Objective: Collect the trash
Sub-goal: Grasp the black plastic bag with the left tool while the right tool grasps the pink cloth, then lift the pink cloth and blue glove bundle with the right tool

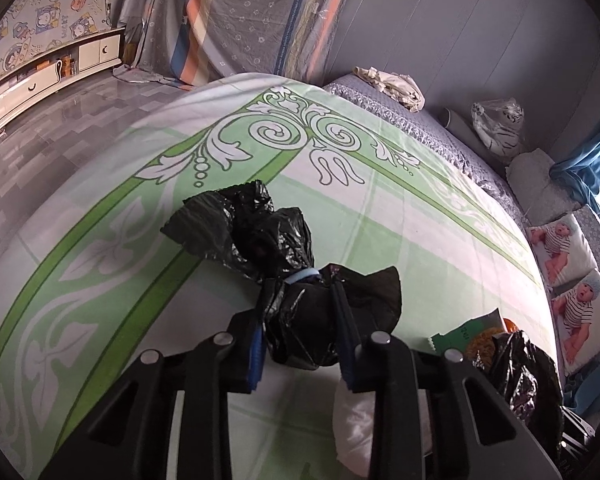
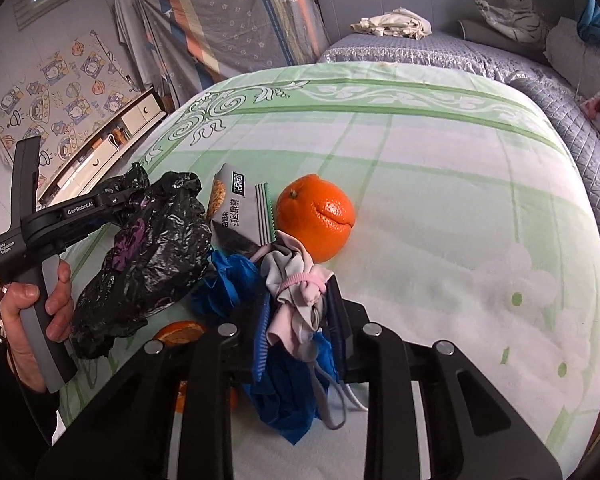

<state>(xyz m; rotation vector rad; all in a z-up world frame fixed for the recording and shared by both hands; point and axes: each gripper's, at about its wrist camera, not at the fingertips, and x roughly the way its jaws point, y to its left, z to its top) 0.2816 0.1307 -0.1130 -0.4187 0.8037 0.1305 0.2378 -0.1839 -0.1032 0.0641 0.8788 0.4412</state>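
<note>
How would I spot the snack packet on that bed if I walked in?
Find the green-and-white patterned bedspread. On it sits a whole orange; the snack packet lies just left of it, beside the crumpled black bag. It alone is flat, printed with characters, with a green zigzag edge.

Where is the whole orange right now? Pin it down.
In the right wrist view, the round whole orange sits on the green-and-white bedspread, just ahead of the right hand-held gripper, immediately right of the grey snack packet.
</note>
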